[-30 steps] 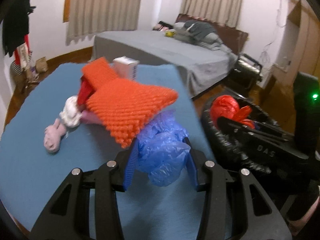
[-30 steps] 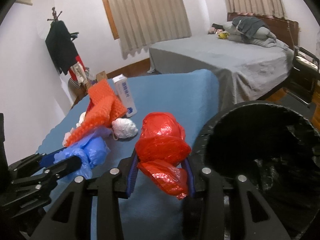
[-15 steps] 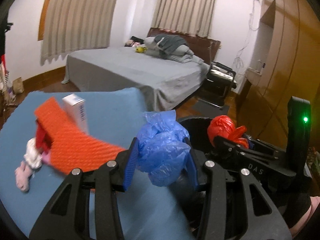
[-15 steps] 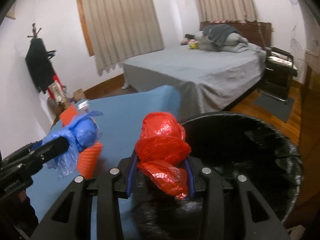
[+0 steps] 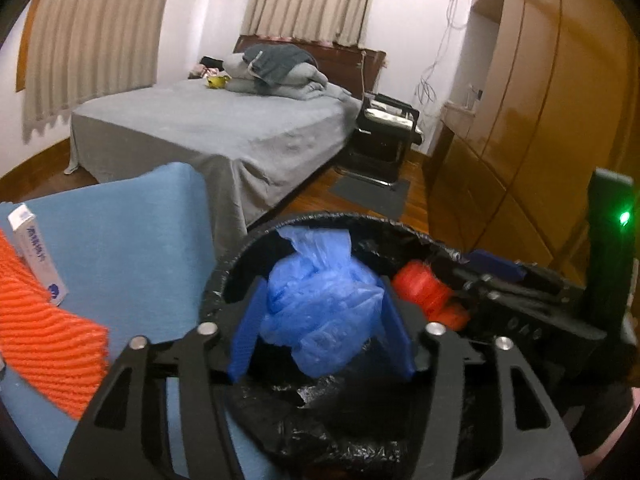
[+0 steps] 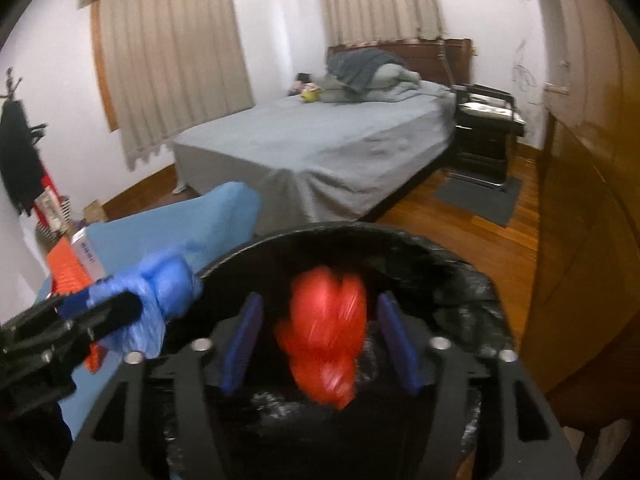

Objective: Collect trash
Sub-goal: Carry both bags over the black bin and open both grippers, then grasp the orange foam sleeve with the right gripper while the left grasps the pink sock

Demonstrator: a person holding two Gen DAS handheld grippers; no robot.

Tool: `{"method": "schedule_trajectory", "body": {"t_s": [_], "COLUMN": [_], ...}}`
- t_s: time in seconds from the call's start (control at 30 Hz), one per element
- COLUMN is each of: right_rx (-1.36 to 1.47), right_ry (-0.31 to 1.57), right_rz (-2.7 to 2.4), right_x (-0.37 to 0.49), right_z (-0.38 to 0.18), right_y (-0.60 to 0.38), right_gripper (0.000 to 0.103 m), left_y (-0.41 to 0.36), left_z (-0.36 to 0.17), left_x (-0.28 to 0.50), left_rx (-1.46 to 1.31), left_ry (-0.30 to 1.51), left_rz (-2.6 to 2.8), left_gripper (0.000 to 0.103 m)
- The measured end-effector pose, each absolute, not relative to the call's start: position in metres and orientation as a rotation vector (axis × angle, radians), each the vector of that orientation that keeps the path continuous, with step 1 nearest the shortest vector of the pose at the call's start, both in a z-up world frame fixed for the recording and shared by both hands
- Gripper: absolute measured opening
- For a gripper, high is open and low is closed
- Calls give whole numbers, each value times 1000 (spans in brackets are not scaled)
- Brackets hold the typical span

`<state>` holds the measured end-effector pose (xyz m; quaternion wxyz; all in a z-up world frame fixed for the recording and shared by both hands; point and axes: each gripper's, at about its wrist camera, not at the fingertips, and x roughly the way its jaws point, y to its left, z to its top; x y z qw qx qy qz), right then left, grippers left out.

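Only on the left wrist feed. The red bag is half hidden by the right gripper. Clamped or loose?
Observer: Loose. The right gripper has just been opening its jaws. The red bag sits between them, motion-blurred, with a gap to each blue pad.
Operator: Is it over the bin?
Observer: Yes. The right wrist view shows the open mouth of the black-lined bin directly beneath it.
Operator: Is my blue bag inside the rim too?
Observer: From the right wrist, the blue bag overlaps the bin's left rim. I can't tell if it's fully inside. It sits between the jaws of the left gripper, which have also just been opening.
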<state>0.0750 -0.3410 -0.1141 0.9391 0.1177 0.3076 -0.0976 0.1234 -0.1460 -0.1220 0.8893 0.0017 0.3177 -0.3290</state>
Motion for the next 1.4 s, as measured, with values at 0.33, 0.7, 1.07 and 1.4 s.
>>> {"method": "schedule_trajectory", "body": {"t_s": [0.33, 0.7, 1.07, 1.4], "right_rx": [220, 170, 79, 100], "right_ry": [590, 622, 701, 798], "right_rz": [-121, 191, 295, 346], "right_x": [84, 132, 184, 202], "right_z": [-106, -115, -149, -177], "right_y": [-309, -168, -98, -97], "right_gripper": [94, 94, 94, 76], "left_y": [-74, 73, 171, 199], "left_z": [-111, -107, -142, -171], "left_x": [118, 122, 143, 170], "left_rx": [22, 27, 3, -69], "left_ry": [588, 586, 694, 802], "left_rz": [-496, -118, 92, 90], "left_gripper": [75, 75, 75, 64]}}
